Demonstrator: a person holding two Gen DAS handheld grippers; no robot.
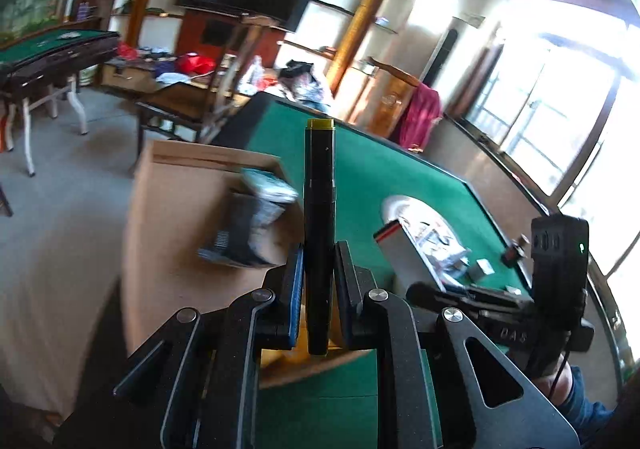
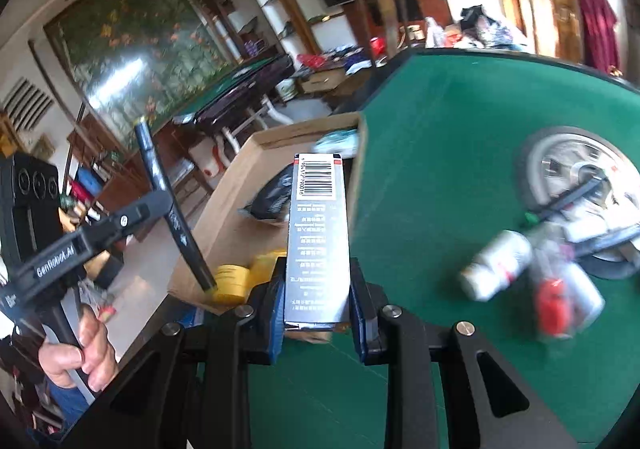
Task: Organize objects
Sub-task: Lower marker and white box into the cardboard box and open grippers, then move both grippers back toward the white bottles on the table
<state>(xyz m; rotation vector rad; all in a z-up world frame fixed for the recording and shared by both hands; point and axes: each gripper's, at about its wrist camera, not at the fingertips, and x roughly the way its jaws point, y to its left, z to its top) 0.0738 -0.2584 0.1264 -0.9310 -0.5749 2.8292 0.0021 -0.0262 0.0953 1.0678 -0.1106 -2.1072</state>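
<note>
Green felt tabletop (image 1: pixel 380 169) fills the right side of both views; open brown cardboard box (image 1: pixel 176 185) sits at its left edge.

View differences: the right wrist view shows the box's near end with yellow tape rolls (image 2: pixel 232 281) in it, plus a blurred cluster on the felt to the right – a white bottle (image 2: pixel 496 265), a red-and-clear item (image 2: pixel 556 305), and a round silver centre plate (image 2: pixel 576 165) with clutter on it. It also shows the left gripper (image 2: pixel 160 205) from the side, a hand (image 2: pixel 76 353) wrapped on its handle. The left wrist view hides the tape rolls behind its own fingers, but shows the right gripper (image 1: pixel 424 291) low at right, with a small dark bottle (image 1: pixel 516 249) and a small white box (image 1: pixel 484 267) on the felt beyond.

Box contents: dark packet (image 1: pixel 244 233), pale teal-white packet (image 1: pixel 272 185) at the far end, tape rolls at the near end.

Right gripper: fingers (image 2: pixel 276 317) part-closed, clamped on a tall grey carton with barcode (image 2: pixel 318 237), carton upright, above the box/tabletop edge.

Left gripper: fingers (image 1: pixel 294 289) nearly fully closed, pinching a black marker with yellow end cap (image 1: pixel 319 233), marker pointing up and away, above the box's near edge.
</note>
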